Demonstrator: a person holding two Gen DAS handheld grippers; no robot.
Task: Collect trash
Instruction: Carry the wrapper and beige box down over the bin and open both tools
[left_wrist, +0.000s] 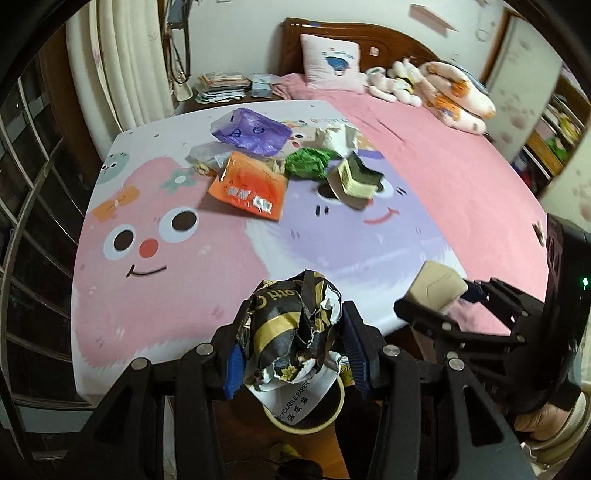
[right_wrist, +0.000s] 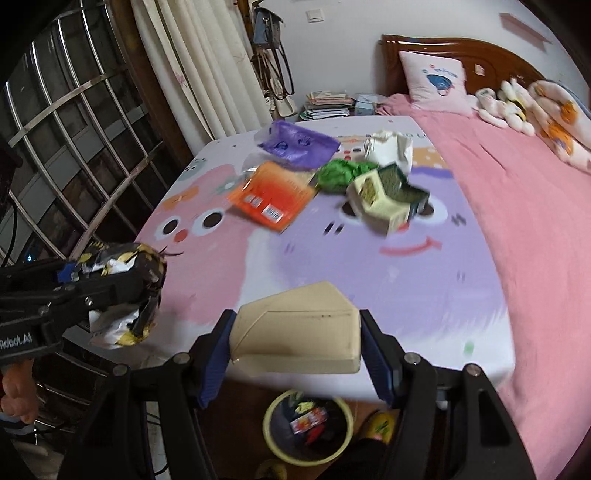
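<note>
My left gripper (left_wrist: 295, 343) is shut on a crumpled black-and-gold paper bag (left_wrist: 295, 325), held over the near edge of the cartoon mat (left_wrist: 166, 266). That bag (right_wrist: 122, 291) and the left gripper also show at the left of the right wrist view. My right gripper (right_wrist: 295, 343) is shut on a flat beige carton (right_wrist: 299, 328), which appears at the right of the left wrist view as the carton (left_wrist: 436, 288). Below both hands stands a yellow-rimmed bin (right_wrist: 308, 432), (left_wrist: 328, 417) with wrappers inside. More trash lies on the mat: an orange packet (right_wrist: 273, 195), purple bag (right_wrist: 295, 144), green wad (right_wrist: 340, 173), pale box (right_wrist: 388, 199).
The mat covers part of a pink bed (right_wrist: 517, 192) with a pillow (right_wrist: 436, 77) and plush toys (right_wrist: 509, 103) by the wooden headboard. A barred window (right_wrist: 74, 140) and curtain (right_wrist: 192, 66) stand on the left. A person's hand (right_wrist: 16, 398) holds the left gripper's handle.
</note>
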